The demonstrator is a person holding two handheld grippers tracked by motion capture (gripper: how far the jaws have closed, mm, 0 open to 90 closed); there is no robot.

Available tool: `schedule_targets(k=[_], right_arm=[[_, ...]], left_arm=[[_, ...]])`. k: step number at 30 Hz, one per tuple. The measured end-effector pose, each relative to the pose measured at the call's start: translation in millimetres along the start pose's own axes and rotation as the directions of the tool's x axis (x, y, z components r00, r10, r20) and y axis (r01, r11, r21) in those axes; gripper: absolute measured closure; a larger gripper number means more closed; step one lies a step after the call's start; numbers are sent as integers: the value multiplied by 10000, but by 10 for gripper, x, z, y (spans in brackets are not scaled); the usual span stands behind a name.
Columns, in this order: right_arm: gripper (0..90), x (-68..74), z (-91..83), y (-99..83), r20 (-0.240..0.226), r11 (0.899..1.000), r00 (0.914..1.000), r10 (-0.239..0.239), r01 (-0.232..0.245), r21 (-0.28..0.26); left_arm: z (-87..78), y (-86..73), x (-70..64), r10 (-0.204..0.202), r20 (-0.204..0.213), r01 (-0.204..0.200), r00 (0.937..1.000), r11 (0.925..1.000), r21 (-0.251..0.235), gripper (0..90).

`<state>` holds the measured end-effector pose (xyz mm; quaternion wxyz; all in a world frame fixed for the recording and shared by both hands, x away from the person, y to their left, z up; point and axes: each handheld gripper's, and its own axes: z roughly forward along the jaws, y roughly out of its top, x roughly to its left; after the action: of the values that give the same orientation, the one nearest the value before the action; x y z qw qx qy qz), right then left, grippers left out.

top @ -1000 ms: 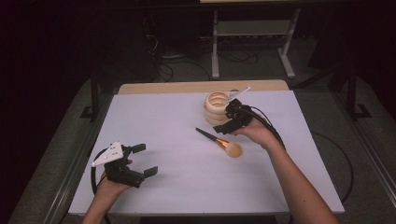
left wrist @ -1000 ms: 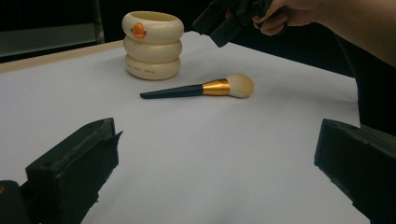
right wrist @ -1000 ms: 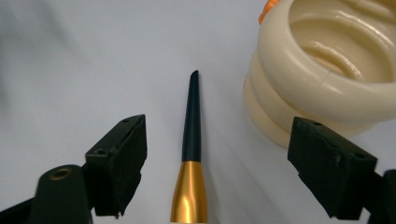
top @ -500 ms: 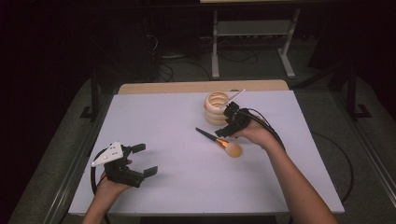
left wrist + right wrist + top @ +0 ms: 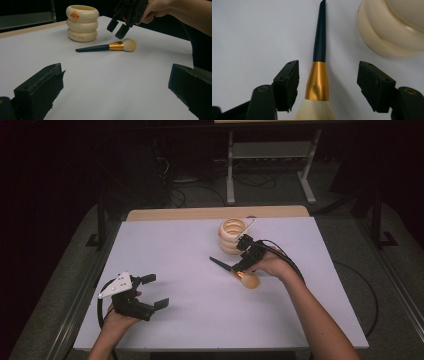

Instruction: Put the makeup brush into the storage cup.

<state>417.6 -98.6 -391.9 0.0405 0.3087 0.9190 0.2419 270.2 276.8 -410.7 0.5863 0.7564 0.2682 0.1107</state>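
Nearest me, the left gripper [image 5: 150, 292] rests on the white table [image 5: 170, 250], jaws spread wide and empty. Farther off, the right gripper [image 5: 243, 256] hovers with jaws parted either side of the makeup brush [image 5: 319, 62], which lies flat just beside the cream ringed holder [image 5: 232, 235].

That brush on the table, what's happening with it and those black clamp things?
A person holds a two-jaw gripper in each hand. The right gripper hangs just above a makeup brush lying flat on the white table, jaws open on either side of its gold collar, not yet gripping it. A cream ringed holder stands just beyond the brush. The left gripper rests open near the table's front, away from both.
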Motion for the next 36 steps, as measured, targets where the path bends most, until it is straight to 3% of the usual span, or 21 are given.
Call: schedule_targets(k=[19,36], right_arm=[[398,-23,159,-20,-197,9970,9998,73,-58,777],[452,-3,280,-51,-398,9883,9991,126,-64,1526]], left_arm=[[2,0,3,56,21,-56,10000,10000,27,0],[3,0,-1,33,49,-33,10000,10000,-7,0]])
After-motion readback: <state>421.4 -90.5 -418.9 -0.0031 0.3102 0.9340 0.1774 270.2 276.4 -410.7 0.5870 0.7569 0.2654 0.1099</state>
